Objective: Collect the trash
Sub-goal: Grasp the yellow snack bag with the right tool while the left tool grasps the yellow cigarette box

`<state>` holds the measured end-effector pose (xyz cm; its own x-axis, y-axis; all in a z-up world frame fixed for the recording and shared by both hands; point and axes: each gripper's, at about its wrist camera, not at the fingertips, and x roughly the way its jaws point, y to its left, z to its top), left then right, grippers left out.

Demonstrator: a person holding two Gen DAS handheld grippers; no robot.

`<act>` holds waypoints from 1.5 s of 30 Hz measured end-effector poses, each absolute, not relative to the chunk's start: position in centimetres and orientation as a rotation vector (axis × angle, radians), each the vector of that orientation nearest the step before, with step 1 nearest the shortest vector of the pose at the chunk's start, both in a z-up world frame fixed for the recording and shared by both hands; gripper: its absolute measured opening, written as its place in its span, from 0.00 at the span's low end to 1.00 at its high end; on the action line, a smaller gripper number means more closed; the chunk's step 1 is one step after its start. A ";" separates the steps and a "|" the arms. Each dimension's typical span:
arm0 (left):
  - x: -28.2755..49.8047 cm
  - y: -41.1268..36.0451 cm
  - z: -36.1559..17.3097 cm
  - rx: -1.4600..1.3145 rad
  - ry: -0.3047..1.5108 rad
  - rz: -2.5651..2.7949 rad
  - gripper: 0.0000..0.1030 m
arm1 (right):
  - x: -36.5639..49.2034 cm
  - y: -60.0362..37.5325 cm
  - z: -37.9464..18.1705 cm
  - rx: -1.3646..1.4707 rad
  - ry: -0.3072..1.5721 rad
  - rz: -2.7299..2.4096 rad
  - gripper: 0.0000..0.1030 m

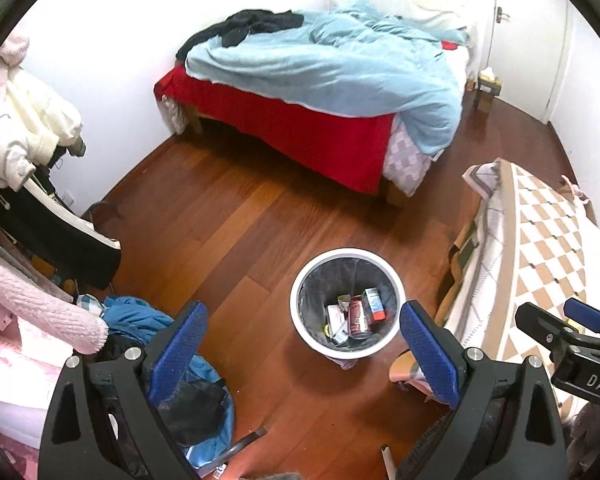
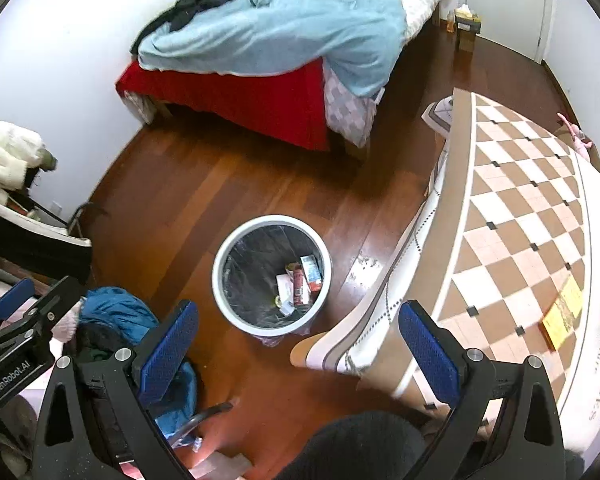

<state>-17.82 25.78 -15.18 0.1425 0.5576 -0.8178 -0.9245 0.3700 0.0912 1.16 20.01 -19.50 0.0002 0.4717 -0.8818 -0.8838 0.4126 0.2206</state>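
White walls (image 1: 112, 80), glossy red-brown plank floor (image 1: 220, 216). Bed (image 1: 324, 80) against far wall, blue duvet over red sheet. Checkered cloth-covered surface (image 2: 512, 216) at right.

Ahead of the tongs, the trash bin (image 1: 347, 304) hides its base and the lower ends of the litter inside. A yellow packet (image 2: 563, 317) on the counter (image 2: 512, 208), right of the right tongs, bears unreadable print.

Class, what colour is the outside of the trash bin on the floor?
White, with a dark liner inside; the trash bin shows best in the right wrist view.
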 end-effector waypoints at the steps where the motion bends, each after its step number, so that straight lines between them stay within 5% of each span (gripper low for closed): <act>1: -17.7 25.2 -14.8 -0.493 0.891 1.135 0.95 | 1.1 19.1 -18.7 -0.446 1.114 1.133 0.98; 14: -6.4 19.6 -16.3 -0.412 0.958 0.967 0.95 | 6.7 8.5 -15.9 -0.179 1.177 1.078 0.98; 30: 24.5 9.3 -30.8 -0.239 1.312 0.412 0.94 | 35.4 -12.4 -26.1 -0.009 1.290 0.418 0.98; 33: 27.1 8.3 -33.4 -0.193 1.377 0.356 0.94 | 39.1 -13.9 -29.0 0.015 1.325 0.380 0.98; 36: 28.5 7.9 -34.5 -0.180 1.401 0.322 0.94 | 41.5 -14.4 -31.1 0.030 1.352 0.391 0.87; 45: 30.2 7.7 -35.9 -0.226 1.411 0.280 0.88 | 44.9 -11.9 -34.7 0.018 1.400 0.447 0.87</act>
<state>30.15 7.70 -35.88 0.1358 0.0577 -0.9891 -0.3239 0.9460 0.0107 44.91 -11.94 -34.66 0.1015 0.3126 -0.9444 -0.2921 0.9169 0.2721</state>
